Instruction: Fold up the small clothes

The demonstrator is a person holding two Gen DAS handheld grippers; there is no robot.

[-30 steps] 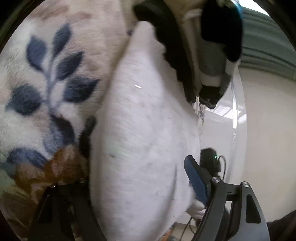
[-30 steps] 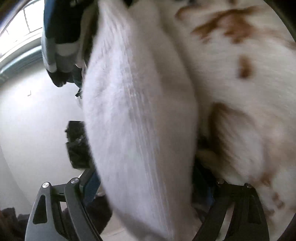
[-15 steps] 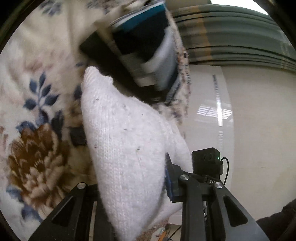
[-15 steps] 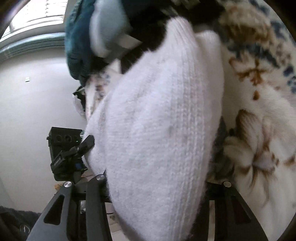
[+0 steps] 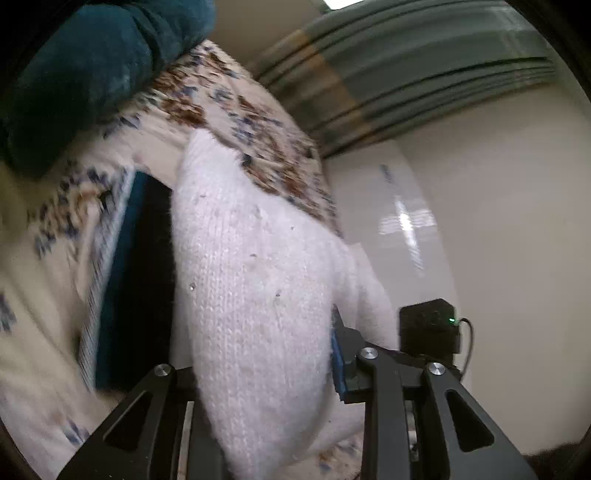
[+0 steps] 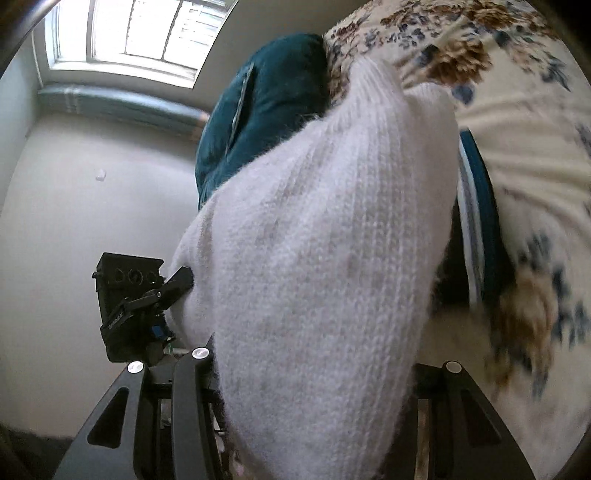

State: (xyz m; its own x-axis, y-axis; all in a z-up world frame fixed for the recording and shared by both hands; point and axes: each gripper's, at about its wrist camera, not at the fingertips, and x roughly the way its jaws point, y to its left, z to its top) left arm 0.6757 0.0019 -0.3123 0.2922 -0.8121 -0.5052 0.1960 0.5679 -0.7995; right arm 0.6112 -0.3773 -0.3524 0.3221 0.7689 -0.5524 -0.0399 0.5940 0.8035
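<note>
Between the black fingers of the left gripper [image 5: 258,387] sits a thick fold of the white knitted woollen garment [image 5: 251,295], the jaws drawn in close and pressing the wool from both sides. The right gripper [image 6: 314,387] grips the same white knit in its own view [image 6: 325,258], its jaws set wider apart around a bulkier, ribbed bunch. Each tool shows in the other's camera just beside the wool, so the two seem to hold neighbouring edges of one piece, probably to let it hang open and straighten before a fold.

Behind the knit lies a cream blanket printed with brown and blue flowers [image 5: 48,332], the surface that carries the clothes. A flat dark item with a teal and white striped border [image 5: 122,280] rests on it just beside the hanging wool, and a plush dark-teal bundle [image 5: 92,70] sits toward the blanket's far edge, near a pale wall under a bright window [image 6: 140,33].

The wall side of the blanket edge looks free, so the garment has room to swing there; on the blanket side it could brush the striped item.
</note>
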